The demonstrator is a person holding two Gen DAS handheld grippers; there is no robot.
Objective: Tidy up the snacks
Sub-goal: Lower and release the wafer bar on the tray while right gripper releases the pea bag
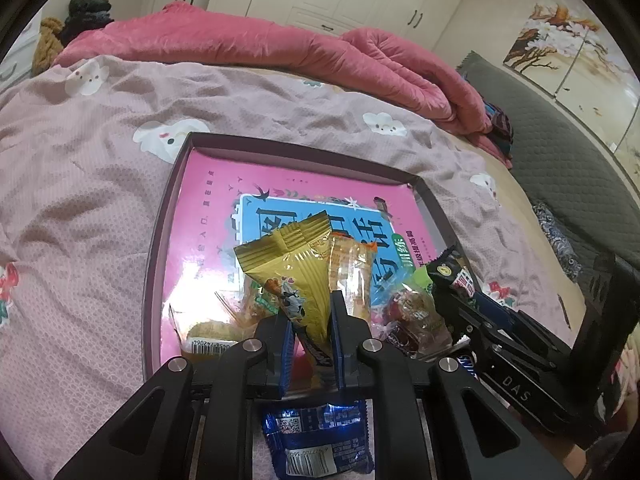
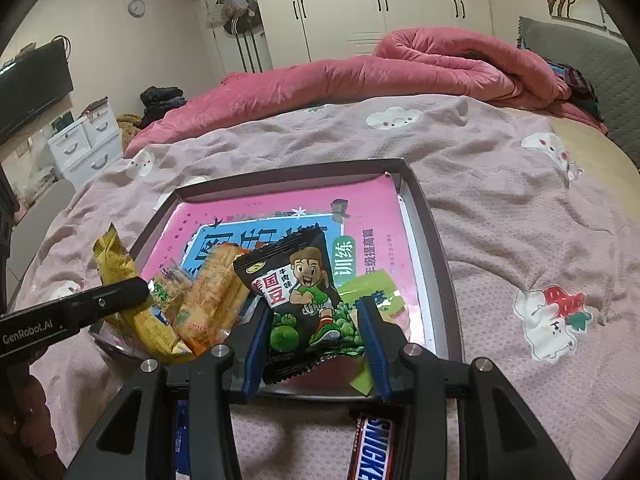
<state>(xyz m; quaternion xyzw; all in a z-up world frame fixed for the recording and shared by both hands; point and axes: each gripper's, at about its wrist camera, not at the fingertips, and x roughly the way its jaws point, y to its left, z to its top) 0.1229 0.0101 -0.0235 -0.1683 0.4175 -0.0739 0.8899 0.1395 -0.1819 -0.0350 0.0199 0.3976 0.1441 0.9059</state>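
Left wrist view: left gripper (image 1: 311, 334) clamps crinkly yellow foil snack packet (image 1: 294, 276) | right gripper (image 2: 316, 344) grips black glossy pea-snack packet (image 2: 302, 300) | dark-rimmed shallow tray (image 2: 434, 240): upper half bare

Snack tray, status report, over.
Left gripper shut on yellow packet. Right gripper around black pea packet. Both over tray. Snickers bar outside.

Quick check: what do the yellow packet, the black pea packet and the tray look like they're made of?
Yellow packet: glossy plastic film, crimped seal.
Black pea packet: shiny printed film, creases catch light.
Tray: probably rigid cardboard, thin dark matte walls; can't confirm.
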